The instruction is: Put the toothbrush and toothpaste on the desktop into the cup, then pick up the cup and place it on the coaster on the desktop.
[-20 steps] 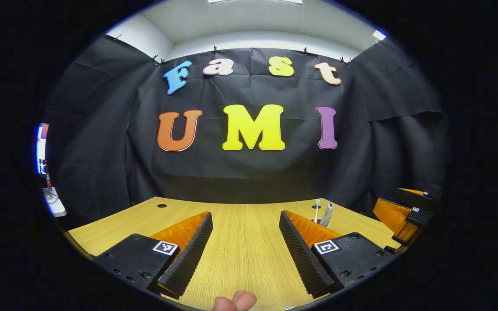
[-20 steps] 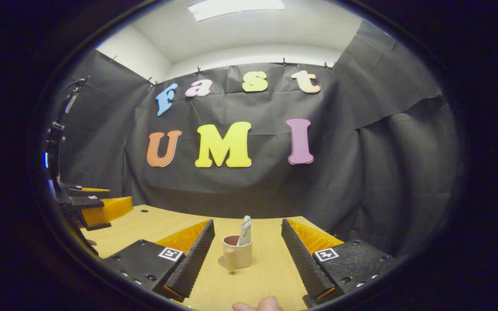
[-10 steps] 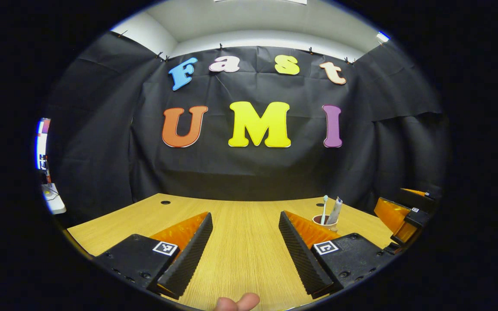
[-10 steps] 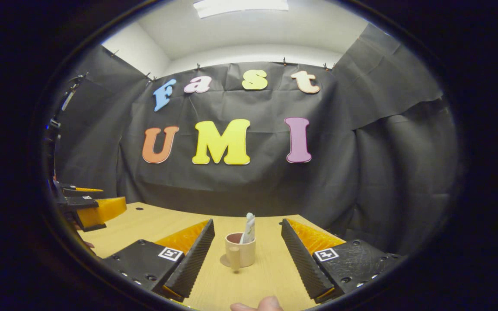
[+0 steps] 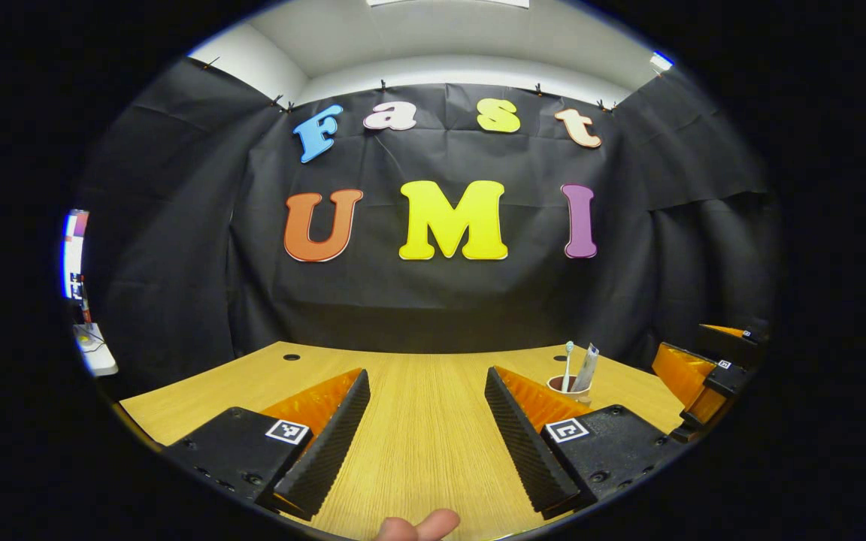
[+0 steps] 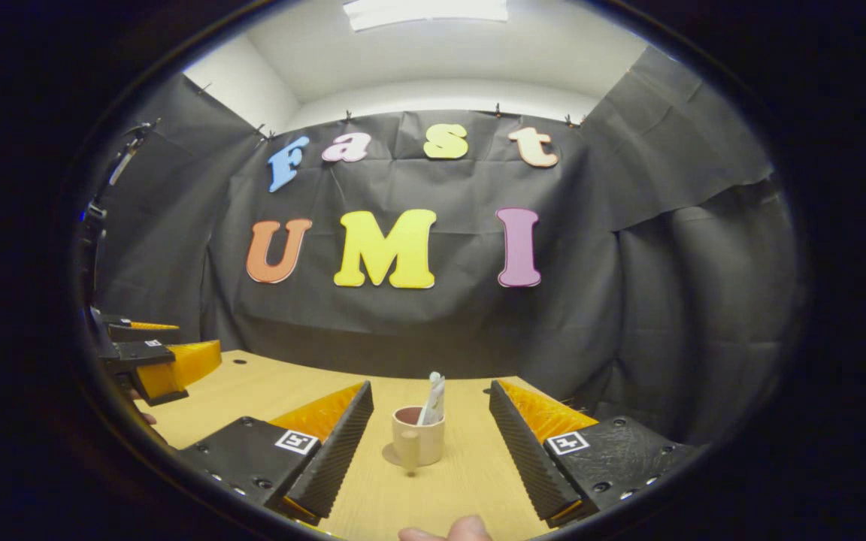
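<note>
Because the left hand-held gripper (image 5: 427,439) hovers low over a bare stretch of the tabletop (image 5: 425,451) with its fingers spread wide and nothing between them, it reads as released and standing aside, leaving the work area to the other hand. Farther right in the left gripper view, the cup (image 5: 570,388) stands upright on the tabletop with the toothbrush (image 5: 567,364) and the toothpaste (image 5: 585,367) leaning up out of it, so both items already sit where the task wants them. At the far right edge the other hand-held gripper shows, set back from the cup.

In the right gripper view, the cup (image 6: 418,439) sits straight ahead of the right hand-held gripper (image 6: 431,443), whose fingers are parted and do not touch it. A thin round disc, probably the coaster (image 6: 389,454), peeks out from under the cup's left side, which suggests the cup rests on it as asked. A fingertip (image 6: 448,530) of the person shows at the bottom edge. Both grippers, apart and empty, would suit a finished placement.
</note>
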A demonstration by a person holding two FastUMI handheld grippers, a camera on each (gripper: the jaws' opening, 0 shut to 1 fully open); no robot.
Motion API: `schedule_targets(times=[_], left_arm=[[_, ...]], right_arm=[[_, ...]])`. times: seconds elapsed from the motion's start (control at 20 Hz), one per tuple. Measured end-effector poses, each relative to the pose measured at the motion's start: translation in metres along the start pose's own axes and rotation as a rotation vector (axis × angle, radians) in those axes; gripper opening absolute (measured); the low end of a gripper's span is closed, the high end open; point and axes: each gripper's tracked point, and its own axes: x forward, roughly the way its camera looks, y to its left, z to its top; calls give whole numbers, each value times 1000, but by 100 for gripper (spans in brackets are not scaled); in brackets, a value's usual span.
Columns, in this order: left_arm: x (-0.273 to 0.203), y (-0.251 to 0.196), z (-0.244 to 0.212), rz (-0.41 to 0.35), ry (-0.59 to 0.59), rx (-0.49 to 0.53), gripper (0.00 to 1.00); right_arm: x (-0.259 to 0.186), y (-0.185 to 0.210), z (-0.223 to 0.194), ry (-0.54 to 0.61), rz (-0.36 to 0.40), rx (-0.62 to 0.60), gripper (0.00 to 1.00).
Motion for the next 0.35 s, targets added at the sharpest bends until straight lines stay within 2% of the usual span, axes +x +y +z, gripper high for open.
schedule_targets(times=[0.35], left_arm=[[-5,4,15,6,-57,13,98]], right_arm=[[-4,4,2,-11,6,1,94]])
